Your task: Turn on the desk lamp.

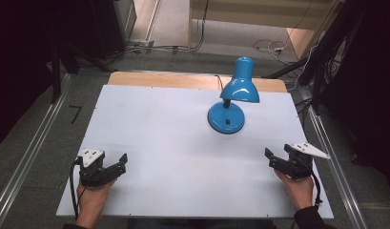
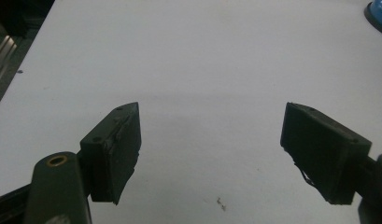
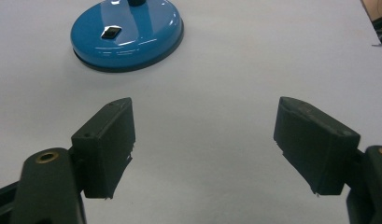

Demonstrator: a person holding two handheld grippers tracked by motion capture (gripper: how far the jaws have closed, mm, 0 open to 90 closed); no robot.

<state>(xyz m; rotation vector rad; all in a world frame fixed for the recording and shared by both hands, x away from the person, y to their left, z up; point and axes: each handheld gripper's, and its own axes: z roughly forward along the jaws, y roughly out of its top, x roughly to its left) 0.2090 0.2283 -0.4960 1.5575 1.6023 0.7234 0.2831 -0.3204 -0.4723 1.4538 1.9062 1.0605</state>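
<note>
Blue enamel covers the single lamp (image 1: 232, 98), which is stood on the far right part of the white table (image 1: 159, 143), well ahead of both grippers and nearer the right one. One lamp, one table, two grippers and two hands are counted.

The lamp is made up of a round, glossy base (image 3: 128, 35), a short dark neck and a bell-shaped shade (image 1: 240, 83) that is tilted forward over the base. A small dark rectangular switch (image 3: 110, 32) is set into the top of the base. A thin dark cord is seen running from behind the lamp toward the far table edge. No brand, label or writing can be read on the lamp, the table or the grippers.

The left gripper (image 1: 122, 161) is held low over the near left corner of the table in the left hand (image 1: 92, 195). Its jaws are spread wide, and nothing is held between them; bare table is seen in the gap in the left gripper view, with a sliver of the lamp base at the top right corner.

The right gripper (image 1: 270, 157) is held over the near right edge in the right hand (image 1: 297, 188). Its jaws are likewise spread wide and empty. In the right gripper view the base is seen ahead and to the left of the jaws, apart from them.

A grey three-cornered plate is carried on top of each gripper.
</note>
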